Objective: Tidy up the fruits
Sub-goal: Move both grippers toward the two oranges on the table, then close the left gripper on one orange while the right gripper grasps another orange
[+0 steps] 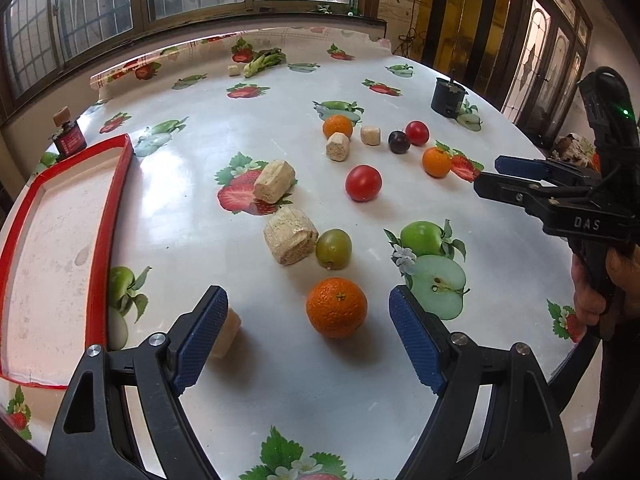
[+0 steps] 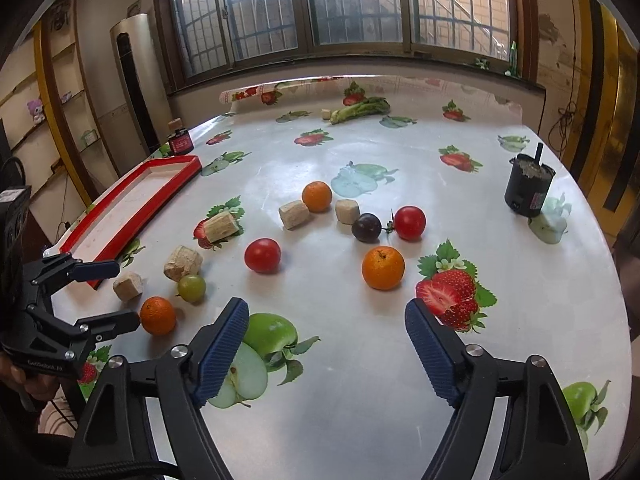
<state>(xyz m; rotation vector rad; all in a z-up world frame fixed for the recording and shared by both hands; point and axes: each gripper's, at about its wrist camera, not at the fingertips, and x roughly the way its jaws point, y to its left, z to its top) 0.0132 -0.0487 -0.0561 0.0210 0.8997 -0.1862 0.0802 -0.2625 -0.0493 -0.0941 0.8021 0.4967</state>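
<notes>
Fruits lie scattered on a fruit-print tablecloth [image 1: 248,128]. An orange [image 1: 337,307] sits on the cloth between the fingers of my left gripper [image 1: 309,295], which is open and touches nothing. Just beyond it is a green fruit [image 1: 333,249]. My right gripper [image 2: 327,306] is open over bare cloth, with a second orange [image 2: 383,268] a little ahead and to the right. Farther out are a red fruit [image 2: 263,255], another red fruit [image 2: 409,222], a dark plum [image 2: 366,227] and a third orange [image 2: 317,196]. An empty red-rimmed tray [image 1: 102,240] lies at the left.
Several beige cork-like blocks [image 1: 291,239] lie among the fruits, one right beside the left finger [image 1: 226,338]. A black cup [image 2: 529,190] stands at the right, a small red-labelled bottle [image 2: 180,142] behind the tray, a leafy green [image 2: 360,110] at the far edge. A hand [image 1: 592,300] holds the right gripper.
</notes>
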